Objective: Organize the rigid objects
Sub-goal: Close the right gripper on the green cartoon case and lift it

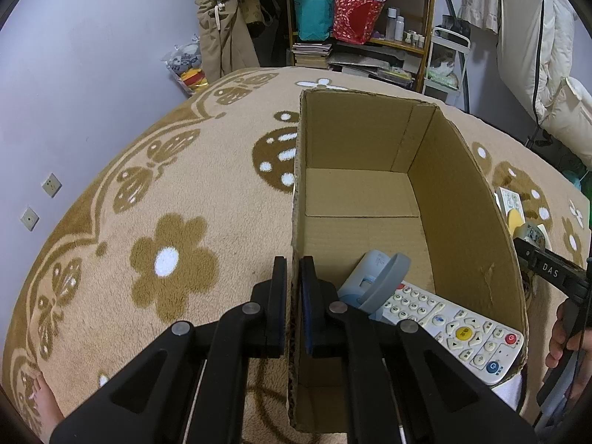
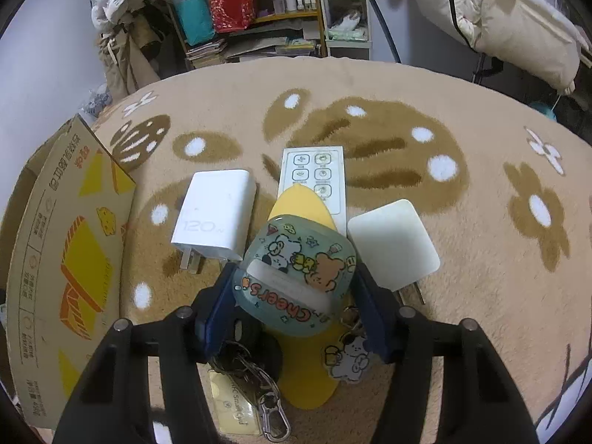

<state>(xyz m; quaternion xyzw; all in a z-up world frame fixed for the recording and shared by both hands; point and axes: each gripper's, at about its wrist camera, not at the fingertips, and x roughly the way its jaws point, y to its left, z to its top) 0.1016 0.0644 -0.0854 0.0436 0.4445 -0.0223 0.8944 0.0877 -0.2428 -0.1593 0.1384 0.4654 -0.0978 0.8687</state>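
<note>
Left tool (image 1: 294, 296) is pinched narrow on the near left wall of the cardboard box (image 1: 462, 199), one finger outside, one inside. Box is open-topped corrugated brown, long axis running 6 to 12 in the left wrist view, sitting on the fleecy tan flower-print blanket (image 1: 148, 192). Inside its near end: a white TV remote (image 1: 455, 329) with coloured buttons, long axis about 10 to 4, and a pale blue plastic gadget (image 1: 370, 277) with a grey loop lying on the remote's far end.

Right tool (image 2: 296, 288) grips a rounded, glossy teal earbud case (image 2: 296, 277) with cartoon bears and "Cheers" print, a pad on each side. Case sits over a yellow oval piece (image 2: 307, 377), long axis 6 to 12. A cartoon charm (image 2: 347, 360) hangs at 5 o'clock of the case.

Around it in the right wrist view:
- white 120W charger (image 2: 216, 214) at 10 o'clock, prongs pointing toward 7
- slim white remote (image 2: 314, 174) at 12, long axis 6 to 12, near end hidden under the yellow piece
- square white adapter (image 2: 394, 244) at 3, just beside the right finger
- keyring with card and clip (image 2: 240, 396) at 7, under the tool
- box's printed outer wall (image 2: 70, 259) at 9
</note>
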